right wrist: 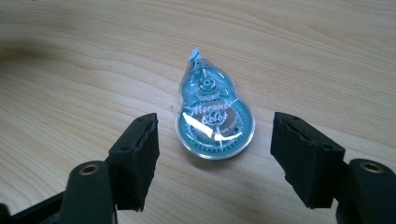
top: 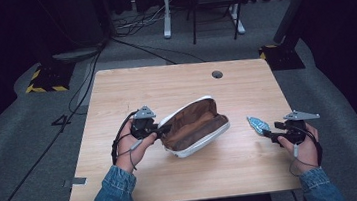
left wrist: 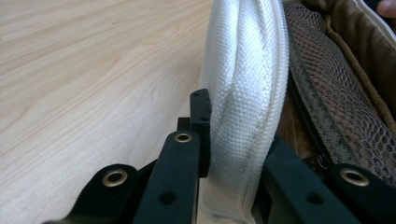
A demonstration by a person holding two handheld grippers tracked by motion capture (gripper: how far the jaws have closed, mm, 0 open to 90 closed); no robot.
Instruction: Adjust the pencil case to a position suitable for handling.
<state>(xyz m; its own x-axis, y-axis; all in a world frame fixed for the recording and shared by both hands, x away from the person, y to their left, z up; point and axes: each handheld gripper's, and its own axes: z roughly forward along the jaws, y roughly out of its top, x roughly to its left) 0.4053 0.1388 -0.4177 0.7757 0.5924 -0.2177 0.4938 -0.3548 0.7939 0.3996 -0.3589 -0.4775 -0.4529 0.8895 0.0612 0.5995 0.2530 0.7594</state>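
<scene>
A white pouch with a brown lining lies unzipped in the middle of the wooden table. My left gripper is shut on the pouch's left rim; the left gripper view shows the white woven edge pinched between its jaws, with brown mesh inside. A teal, teardrop-shaped correction tape dispenser lies flat on the table to the right of the pouch. My right gripper is open, and in the right gripper view the dispenser lies on the wood just ahead of the gap between the jaws, untouched.
A round cable hole sits near the table's far edge. Beyond the table are cables on the grey floor, stand bases with yellow-black tape and a white frame.
</scene>
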